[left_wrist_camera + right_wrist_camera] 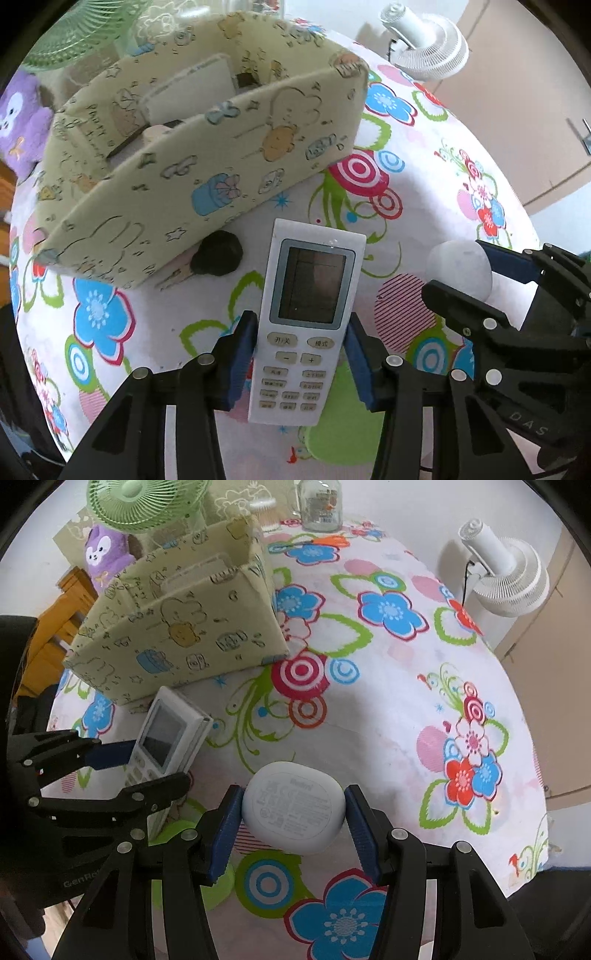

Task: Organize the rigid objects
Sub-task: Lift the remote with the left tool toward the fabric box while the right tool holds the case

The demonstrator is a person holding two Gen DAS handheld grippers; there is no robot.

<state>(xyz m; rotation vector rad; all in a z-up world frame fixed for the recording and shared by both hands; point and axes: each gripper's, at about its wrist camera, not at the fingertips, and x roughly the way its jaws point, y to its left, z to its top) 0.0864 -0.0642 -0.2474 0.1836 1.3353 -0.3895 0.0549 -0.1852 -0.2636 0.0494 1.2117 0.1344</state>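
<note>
You are holding the remote (308, 325) in your left gripper (301, 360): both blue pads (242, 360) are pressing on its long sides at the button half, so the jaws are standing only as wide as the remote's body. The remote's screen end is pointing toward the box (207, 147), and its far end is hanging clear of the cloth (424, 206), as the right wrist view shows it tilted up off the surface. A black key (218, 254) is lying on the cloth just beside the box's near wall.

Your right gripper (293, 821) is closing on the white case (295, 805), pads touching its two sides, with the printed underside facing the camera. The case is sitting to the right of the remote, near it but apart.

The box is standing behind both, with white flat items upright inside it. A green fan (144, 502), a purple plush (105, 554) and a jar (319, 504) are standing beyond it, and a white fan (506, 576) is off to the right.
</note>
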